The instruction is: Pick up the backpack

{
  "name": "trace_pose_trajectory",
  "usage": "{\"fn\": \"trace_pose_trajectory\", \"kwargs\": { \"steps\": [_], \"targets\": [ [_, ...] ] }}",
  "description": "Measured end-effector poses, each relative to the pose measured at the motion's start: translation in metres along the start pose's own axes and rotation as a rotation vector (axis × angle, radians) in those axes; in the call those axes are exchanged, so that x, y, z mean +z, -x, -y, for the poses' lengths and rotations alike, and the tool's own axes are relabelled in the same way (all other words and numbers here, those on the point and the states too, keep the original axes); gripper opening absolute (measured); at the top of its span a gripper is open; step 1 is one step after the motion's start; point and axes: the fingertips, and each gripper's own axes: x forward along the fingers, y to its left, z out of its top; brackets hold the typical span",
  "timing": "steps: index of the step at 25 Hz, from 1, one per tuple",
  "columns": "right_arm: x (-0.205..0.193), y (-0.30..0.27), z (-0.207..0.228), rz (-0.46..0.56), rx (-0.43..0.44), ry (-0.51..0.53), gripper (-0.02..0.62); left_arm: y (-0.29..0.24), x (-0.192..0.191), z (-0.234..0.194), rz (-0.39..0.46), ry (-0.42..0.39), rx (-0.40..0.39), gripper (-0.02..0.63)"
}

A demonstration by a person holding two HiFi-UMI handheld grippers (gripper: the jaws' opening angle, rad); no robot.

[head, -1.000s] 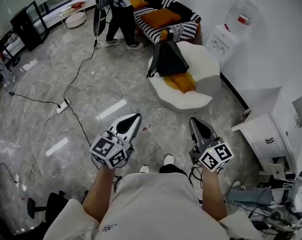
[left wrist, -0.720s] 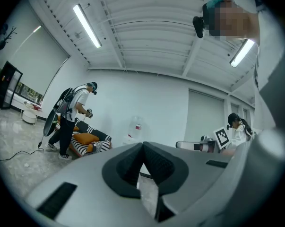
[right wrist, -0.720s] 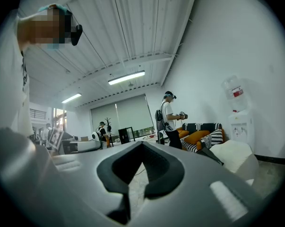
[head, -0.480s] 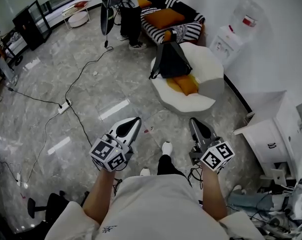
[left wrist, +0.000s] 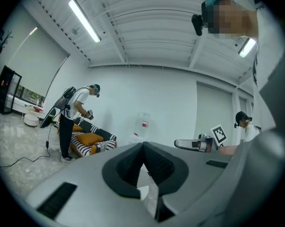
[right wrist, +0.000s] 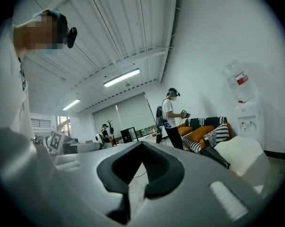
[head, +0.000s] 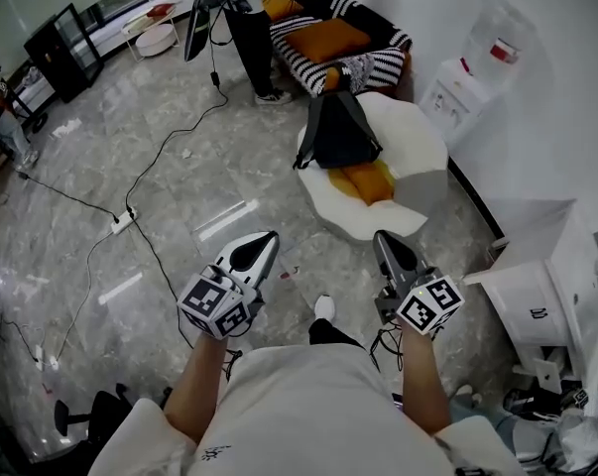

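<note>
The black backpack (head: 338, 132) rests on the left part of the white egg-shaped seat (head: 422, 152), its long axis pointing away from the person, well ahead of both empty, fully closed grippers; the right gripper (head: 382, 239) looks nearer the seat than the left gripper (head: 267, 238).

Large indoor hall fitted out as a mock living room, more recording lab than real home. Polished grey stone-look floor (head: 70, 167) throughout. Homely pieces along a white wall: black-and-white striped sofa (head: 378, 65) with orange cushions (head: 330, 38), white egg-shaped floor seat (head: 418, 137), water dispenser (head: 457, 92), white cabinet (head: 537, 296). Working signs too: black cables (head: 158, 162) trailing across the floor to a white power strip (head: 121, 223), long strip lights (left wrist: 84, 20) under a bare white beamed ceiling (left wrist: 156, 32), another person (left wrist: 71, 122) standing by the sofa with gear on the head and a device in hand.
</note>
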Motion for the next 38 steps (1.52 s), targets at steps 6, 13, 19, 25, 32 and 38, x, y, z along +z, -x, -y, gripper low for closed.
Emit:
{"fn": "trace_pose_trajectory", "kwargs": {
  "steps": [6,13,19,25,32,38],
  "targets": [
    [0.019,-0.022,0.050,-0.029,0.031,0.029,0.002,-0.057,0.010,-0.009,0.006,0.009,0.026,-0.006],
    [0.027,-0.036,0.111,-0.053,0.055,-0.017,0.002,-0.116,0.008,-0.015,-0.003,0.008,0.056,-0.006],
    [0.020,-0.039,0.153,-0.072,0.047,-0.039,0.002,-0.146,0.004,-0.018,0.000,0.039,0.085,-0.006],
    [0.015,-0.044,0.166,-0.093,0.071,-0.064,0.002,-0.162,0.000,-0.024,-0.044,0.019,0.105,-0.006],
    [0.012,-0.052,0.180,-0.102,0.068,-0.078,0.002,-0.179,-0.002,-0.029,-0.067,0.010,0.099,-0.006],
    [0.016,-0.066,0.192,-0.106,0.057,-0.068,0.002,-0.194,-0.002,-0.042,-0.066,0.018,0.089,-0.006]
  ]
}}
